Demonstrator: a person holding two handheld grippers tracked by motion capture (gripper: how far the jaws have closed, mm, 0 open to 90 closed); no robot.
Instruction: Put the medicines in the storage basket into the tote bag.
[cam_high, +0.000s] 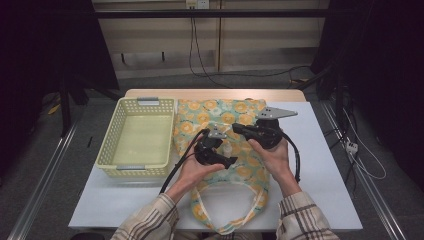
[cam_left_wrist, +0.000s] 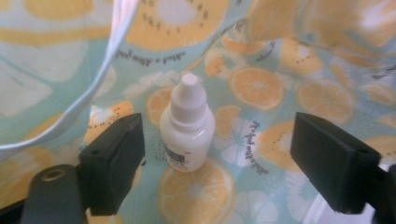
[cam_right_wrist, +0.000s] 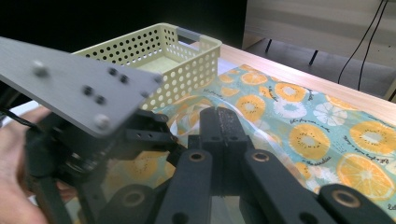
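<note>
left gripper spread around dropper bottle, on fruit-print bag

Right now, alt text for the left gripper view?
A small white plastic dropper bottle stands upright on teal fabric printed with orange slices, centred between the wide-open black jaws of the left gripper, touching neither. A pale fabric strap curves across the upper left.
</note>
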